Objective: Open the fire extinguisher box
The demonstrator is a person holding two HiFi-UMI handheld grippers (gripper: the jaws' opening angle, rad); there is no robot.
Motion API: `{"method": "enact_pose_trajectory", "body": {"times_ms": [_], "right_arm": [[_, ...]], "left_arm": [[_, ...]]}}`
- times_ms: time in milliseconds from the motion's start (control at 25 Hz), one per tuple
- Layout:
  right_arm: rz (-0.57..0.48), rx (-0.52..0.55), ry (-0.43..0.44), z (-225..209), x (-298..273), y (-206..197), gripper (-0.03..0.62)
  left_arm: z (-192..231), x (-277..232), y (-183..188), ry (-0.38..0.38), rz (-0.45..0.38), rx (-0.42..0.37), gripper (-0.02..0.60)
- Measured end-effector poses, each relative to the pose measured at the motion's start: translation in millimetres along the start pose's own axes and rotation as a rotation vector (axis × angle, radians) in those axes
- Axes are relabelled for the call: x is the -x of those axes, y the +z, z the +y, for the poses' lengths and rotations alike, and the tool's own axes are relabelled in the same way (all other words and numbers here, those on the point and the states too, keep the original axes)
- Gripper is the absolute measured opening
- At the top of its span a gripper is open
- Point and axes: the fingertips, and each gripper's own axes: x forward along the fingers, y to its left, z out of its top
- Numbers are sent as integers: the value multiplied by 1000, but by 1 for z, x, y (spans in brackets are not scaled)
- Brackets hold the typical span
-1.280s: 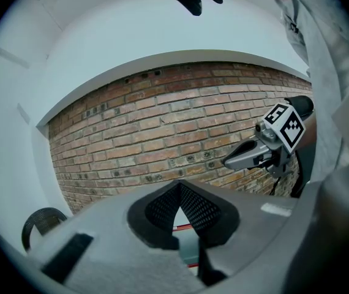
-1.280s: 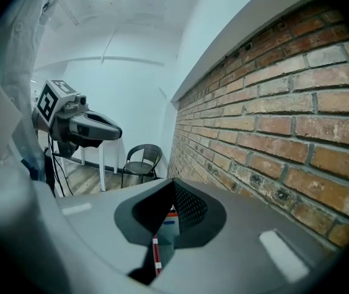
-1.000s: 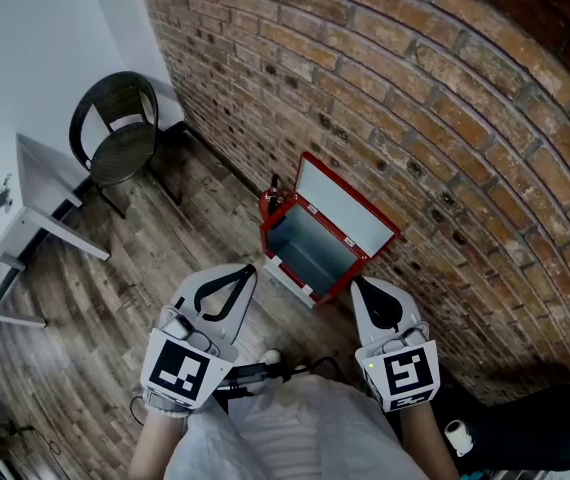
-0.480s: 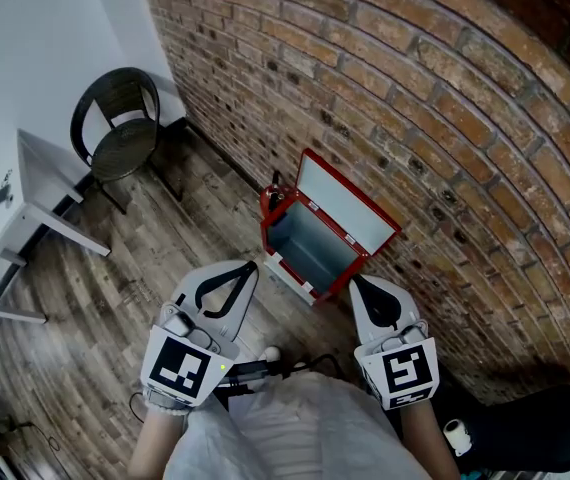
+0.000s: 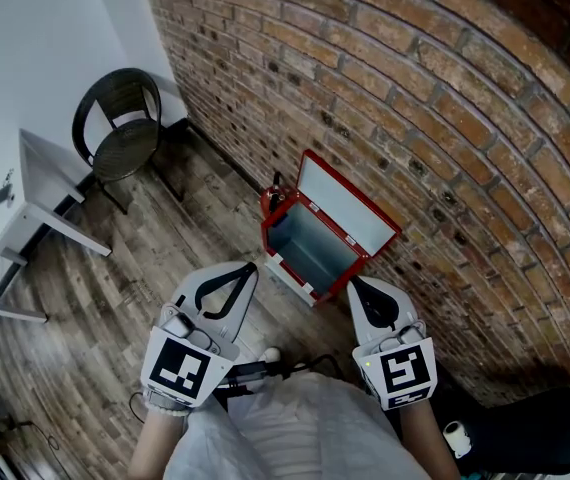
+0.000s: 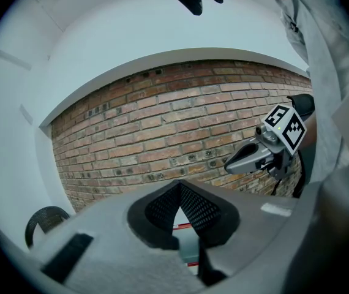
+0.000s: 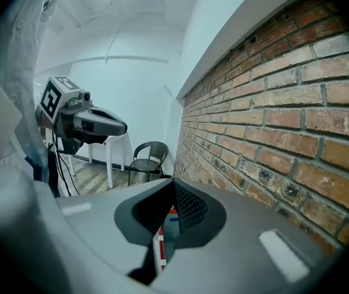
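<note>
No change vs a sec ago: fire extinguisher box (image 5: 310, 253) sits on the floor (image 5: 165, 258) by the brick wall (image 5: 445, 98), lid (image 5: 348, 206) up, inside exposed. Left claw (image 5: 249, 269) & right claw (image 5: 356, 284) both closed, empty, short of it. Task prob. done.

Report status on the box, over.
Left gripper and right gripper shut, empty, short of the box. Fire extinguisher box open, lid back against brick wall. Nothing in the way.
</note>
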Motion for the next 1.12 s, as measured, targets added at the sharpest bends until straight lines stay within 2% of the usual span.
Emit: {"method": "enact_pose_trajectory", "body": {"times_ms": [1120], "right_arm": [[22, 0, 22, 10, 4, -6, 9]], "left_arm": [[-3, 7, -1, 10, 9, 5, -3]]}}
